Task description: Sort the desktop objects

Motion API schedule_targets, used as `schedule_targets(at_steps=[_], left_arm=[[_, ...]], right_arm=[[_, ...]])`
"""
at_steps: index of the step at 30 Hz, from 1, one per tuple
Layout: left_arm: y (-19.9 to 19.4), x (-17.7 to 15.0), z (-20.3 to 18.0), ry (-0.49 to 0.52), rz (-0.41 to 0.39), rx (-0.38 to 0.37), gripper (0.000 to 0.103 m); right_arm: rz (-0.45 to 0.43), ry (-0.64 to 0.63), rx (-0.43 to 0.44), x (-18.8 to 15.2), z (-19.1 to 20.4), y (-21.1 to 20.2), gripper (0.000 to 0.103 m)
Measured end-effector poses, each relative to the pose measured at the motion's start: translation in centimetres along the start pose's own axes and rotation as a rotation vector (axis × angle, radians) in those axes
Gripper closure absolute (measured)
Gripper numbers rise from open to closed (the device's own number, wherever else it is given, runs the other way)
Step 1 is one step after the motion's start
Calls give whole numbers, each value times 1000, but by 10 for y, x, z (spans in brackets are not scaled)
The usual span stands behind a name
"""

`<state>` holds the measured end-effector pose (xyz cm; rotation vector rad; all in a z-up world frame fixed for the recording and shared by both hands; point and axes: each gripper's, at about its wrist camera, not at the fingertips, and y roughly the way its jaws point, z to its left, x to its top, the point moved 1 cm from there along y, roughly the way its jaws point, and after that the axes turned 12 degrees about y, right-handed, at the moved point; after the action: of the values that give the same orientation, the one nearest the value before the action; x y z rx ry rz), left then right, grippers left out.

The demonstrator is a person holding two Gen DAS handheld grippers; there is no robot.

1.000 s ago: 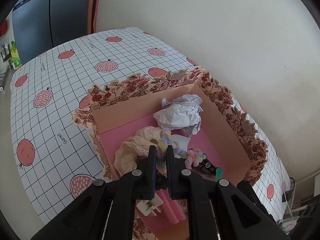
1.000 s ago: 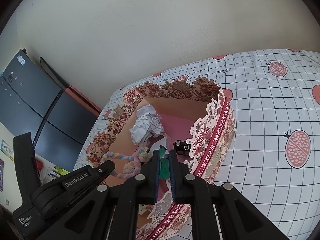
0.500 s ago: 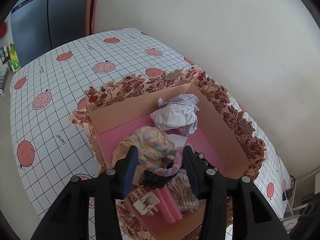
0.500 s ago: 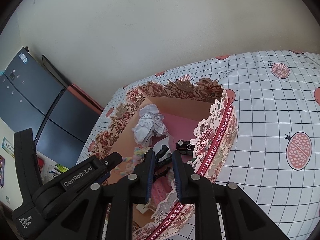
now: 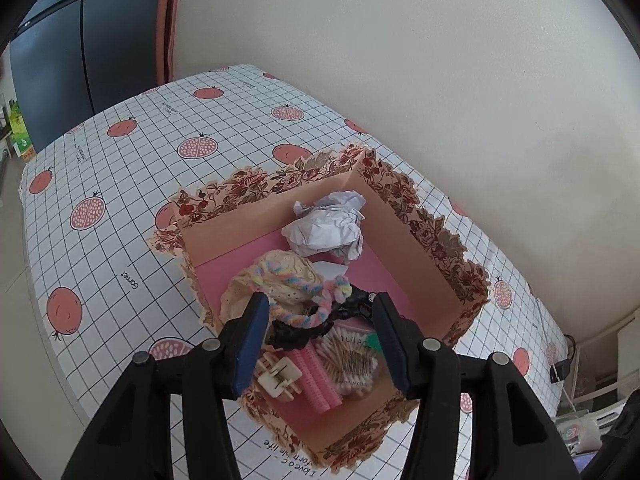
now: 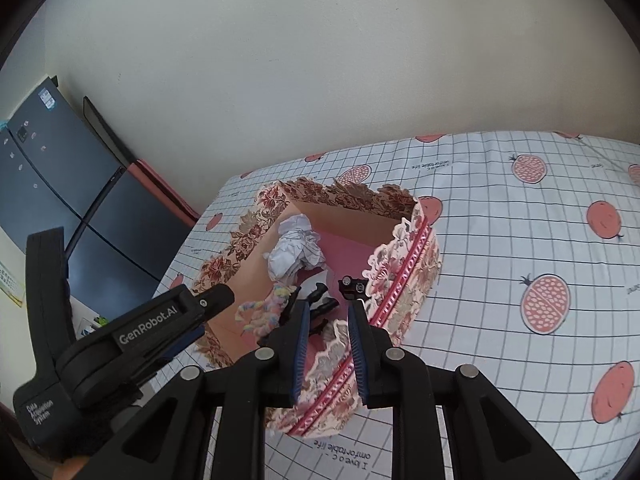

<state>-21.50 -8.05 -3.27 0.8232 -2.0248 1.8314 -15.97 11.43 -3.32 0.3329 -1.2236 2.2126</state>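
On the desk, covered by a white gridded cloth printed with pink fruit, a floral cardboard box is sitting close to the pale wall. Sorted items are lying inside it on the pink floor. A crumpled white paper ball is resting at the far end. Nearer, a cream lace cloth is lying with a pastel braided rope draped across it. A black clip is lying under the rope's near loop. Pink hair rollers, a beige hair claw-clip and a clear pack of cotton swabs are filling the near end. A small black toy car is sitting against the right-hand wall of the box.

The left claw is hovering above the near end of the box, its jaws spreading; both blue pads are clear of the rope, which is lying loose in the box below them. The right claw is hovering over the near right rim of the box, its jaws parted narrowly and nothing pinched; the scalloped rim only shows through the gap.

Beyond the far left corner of the desk, a dark cabinet is standing.
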Motion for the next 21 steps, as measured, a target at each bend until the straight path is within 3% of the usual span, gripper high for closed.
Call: schedule_targets(at_steps=[3, 6, 10, 12, 17, 21], left_arm=[[-14, -15, -7, 82, 15, -30, 44], [-31, -32, -15, 174, 11, -10, 40], [-53, -43, -17, 216, -2, -20, 37], [-66, -46, -17, 223, -17, -31, 29], [-97, -54, -24, 272, -55, -35, 28], [-113, -65, -25, 296, -59, -63, 27]], right_arm=[[3, -1, -59, -13, -7, -15, 80], [10, -9, -105, -26, -12, -30, 80], [8, -39, -152, -42, -12, -53, 80], [0, -54, -178, -49, -10, -65, 74], [-29, -37, -218, -63, -10, -93, 62], [-41, -15, -240, -73, -13, -110, 58]])
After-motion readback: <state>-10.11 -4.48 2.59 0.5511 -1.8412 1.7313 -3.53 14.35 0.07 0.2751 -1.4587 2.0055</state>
